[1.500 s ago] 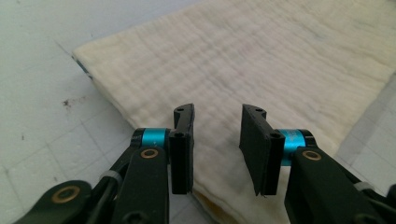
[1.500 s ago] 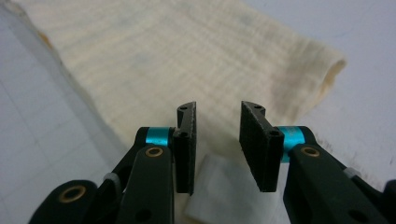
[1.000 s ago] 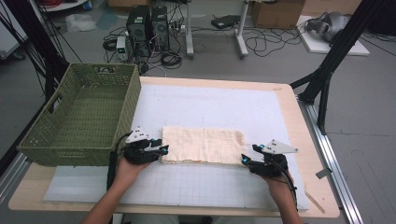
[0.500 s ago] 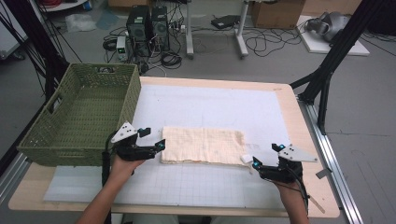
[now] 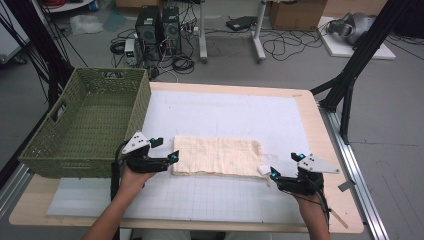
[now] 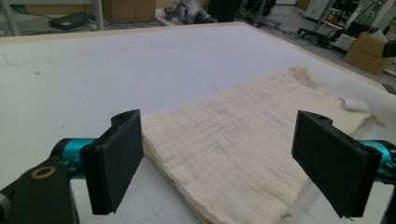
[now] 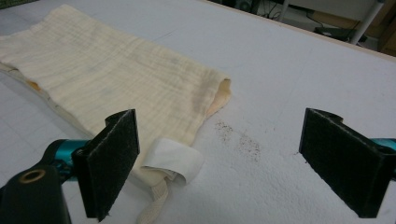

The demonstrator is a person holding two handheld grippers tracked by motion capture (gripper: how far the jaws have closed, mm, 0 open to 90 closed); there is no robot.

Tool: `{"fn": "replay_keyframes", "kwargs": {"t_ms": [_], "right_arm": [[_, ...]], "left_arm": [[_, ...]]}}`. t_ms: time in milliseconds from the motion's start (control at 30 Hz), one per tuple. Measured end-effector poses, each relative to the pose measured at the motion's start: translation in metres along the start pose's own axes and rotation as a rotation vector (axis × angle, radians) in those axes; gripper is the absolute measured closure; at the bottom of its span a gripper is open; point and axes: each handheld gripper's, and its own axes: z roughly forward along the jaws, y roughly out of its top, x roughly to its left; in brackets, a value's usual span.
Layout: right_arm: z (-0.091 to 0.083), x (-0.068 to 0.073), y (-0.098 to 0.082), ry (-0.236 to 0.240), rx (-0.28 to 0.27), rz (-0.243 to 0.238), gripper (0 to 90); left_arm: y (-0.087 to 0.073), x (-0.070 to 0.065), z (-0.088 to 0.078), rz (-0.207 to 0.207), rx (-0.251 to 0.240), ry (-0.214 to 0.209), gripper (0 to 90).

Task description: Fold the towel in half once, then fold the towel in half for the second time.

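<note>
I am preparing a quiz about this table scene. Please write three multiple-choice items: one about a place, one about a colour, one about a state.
1. Where is the basket?
A. left of the cloth
B. right of the cloth
C. on the cloth

2. What colour is the basket?
A. red
B. green
C. blue

3. How is the left gripper?
A. shut on the cloth
B. shut, empty
C. open

Key:
1 A, it stands at the table's left edge.
2 B, its weave is olive green.
3 C, its jaws stand wide apart, pressing nothing.
</note>
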Motion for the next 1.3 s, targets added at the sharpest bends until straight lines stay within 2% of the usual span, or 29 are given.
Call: {"fn": "replay_keyframes", "kwargs": {"t_ms": [233,733,933,1067,1133,1300], "right_arm": [[0.004,0.001,-0.001,0.003,0.015,-0.006,11.5],[0.006,0.000,-0.001,0.005,0.017,0.005,11.5],[0.008,-0.001,-0.002,0.013,0.019,0.007,11.6],[0.008,0.000,-0.001,0.016,0.016,0.011,11.5],[0.008,0.000,0.000,0.014,0.011,0.008,11.5],[0.009,0.000,-0.001,0.021,0.020,0.014,11.5]], "left_arm": [[0.002,0.002,-0.001,-0.009,-0.011,0.008,17.1],[0.004,0.003,-0.001,-0.017,0.007,0.006,17.2],[0.012,0.006,0.001,-0.021,0.006,0.010,17.2],[0.017,0.012,0.006,-0.049,0.001,0.021,17.2],[0.021,0.015,0.009,-0.054,0.007,0.019,17.2],[0.034,0.020,0.021,-0.044,0.050,0.049,17.9]]}}
